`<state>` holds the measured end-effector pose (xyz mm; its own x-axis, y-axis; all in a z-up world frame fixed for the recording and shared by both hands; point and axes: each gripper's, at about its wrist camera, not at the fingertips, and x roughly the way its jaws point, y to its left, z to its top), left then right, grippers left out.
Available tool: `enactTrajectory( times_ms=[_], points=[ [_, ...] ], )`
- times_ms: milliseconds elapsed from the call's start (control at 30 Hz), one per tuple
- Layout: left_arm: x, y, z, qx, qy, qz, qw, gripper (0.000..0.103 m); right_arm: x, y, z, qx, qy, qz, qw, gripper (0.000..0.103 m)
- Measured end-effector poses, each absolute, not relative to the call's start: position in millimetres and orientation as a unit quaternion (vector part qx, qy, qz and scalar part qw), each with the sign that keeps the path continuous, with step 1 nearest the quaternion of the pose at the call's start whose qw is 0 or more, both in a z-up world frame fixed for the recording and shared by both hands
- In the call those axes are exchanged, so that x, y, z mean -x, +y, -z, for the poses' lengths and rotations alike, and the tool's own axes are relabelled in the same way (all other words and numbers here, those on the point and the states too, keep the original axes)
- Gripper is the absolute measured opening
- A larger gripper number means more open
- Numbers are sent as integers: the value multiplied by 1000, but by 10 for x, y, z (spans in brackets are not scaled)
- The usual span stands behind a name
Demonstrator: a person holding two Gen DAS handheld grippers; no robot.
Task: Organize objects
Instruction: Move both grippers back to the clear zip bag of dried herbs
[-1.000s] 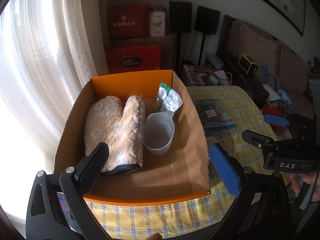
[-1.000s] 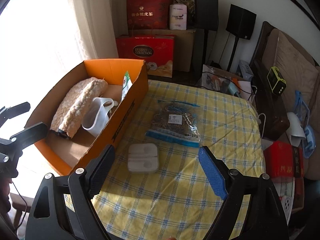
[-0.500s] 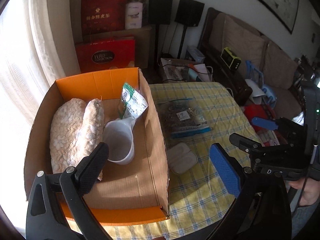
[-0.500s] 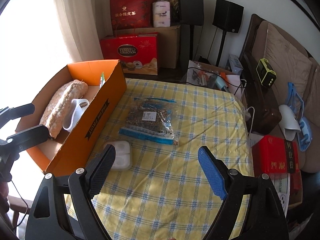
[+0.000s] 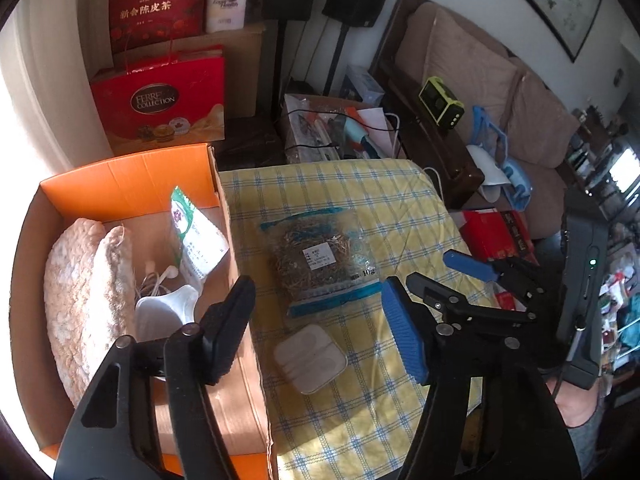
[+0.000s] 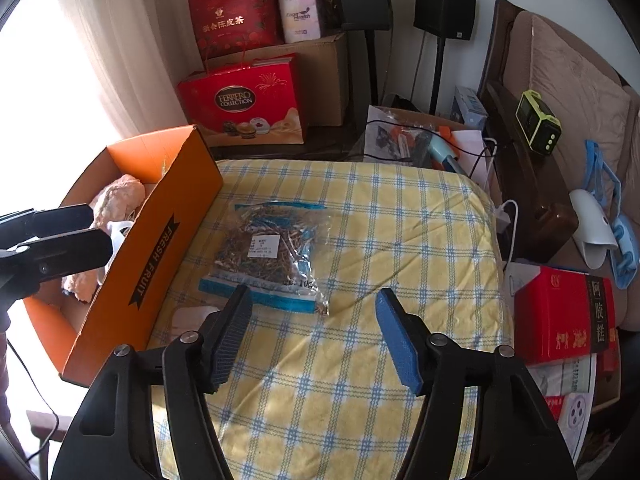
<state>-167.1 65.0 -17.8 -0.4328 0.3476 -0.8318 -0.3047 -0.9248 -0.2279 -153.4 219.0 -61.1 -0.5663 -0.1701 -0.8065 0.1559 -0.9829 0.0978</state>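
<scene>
A clear zip bag of dried brown herbs with a blue seal strip [image 6: 266, 258] lies flat on the yellow-and-blue checked tabletop [image 6: 380, 240], just beside the long printed wall of the orange cardboard fruit box [image 6: 160, 240]. The bag's long axis runs roughly parallel to that wall, blue seal end toward the cameras, its white label about mid-bag. A small white rounded-square plastic case [image 5: 310, 354] sits flat on the cloth just beside the same box wall, nearer than the bag and apart from its seal edge.

Inside the box a fluffy cream oven mitt [image 5: 86, 300] lies lengthwise along the wall farthest from the bag, with a white plastic scoop [image 5: 164, 312] beside it and a green-and-white packet [image 5: 194, 240] leaning by the wall nearest the bag.

The left tool [image 5: 316, 330] is spread wide and holds nothing; it hangs over the box wall, the white case between its fingers in its view. The right tool [image 6: 312, 330] is also spread and empty, on the far side of the bag from the box, the bag's seal end just ahead of its fingers.
</scene>
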Motion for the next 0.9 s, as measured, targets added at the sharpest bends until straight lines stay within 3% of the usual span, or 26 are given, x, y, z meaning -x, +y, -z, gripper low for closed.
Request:
enactTrajectory(
  times_ms=[200, 667, 800, 900],
  points=[
    [1943, 847, 308, 522, -7, -835, 175, 47, 1810, 2284, 844, -478, -43, 872, 98, 47],
    [2124, 918, 485, 539, -10, -827, 160, 46, 2234, 2223, 1265, -509, -53, 852, 106, 40],
    [2127, 915, 504, 542, -21, -824, 163, 48, 2249, 2186, 1339, -508, -55, 852, 116, 13],
    [2125, 940, 510, 543, -20, -823, 162, 48, 2205, 2158, 1324, -501, -46, 856, 115, 8]
  ],
)
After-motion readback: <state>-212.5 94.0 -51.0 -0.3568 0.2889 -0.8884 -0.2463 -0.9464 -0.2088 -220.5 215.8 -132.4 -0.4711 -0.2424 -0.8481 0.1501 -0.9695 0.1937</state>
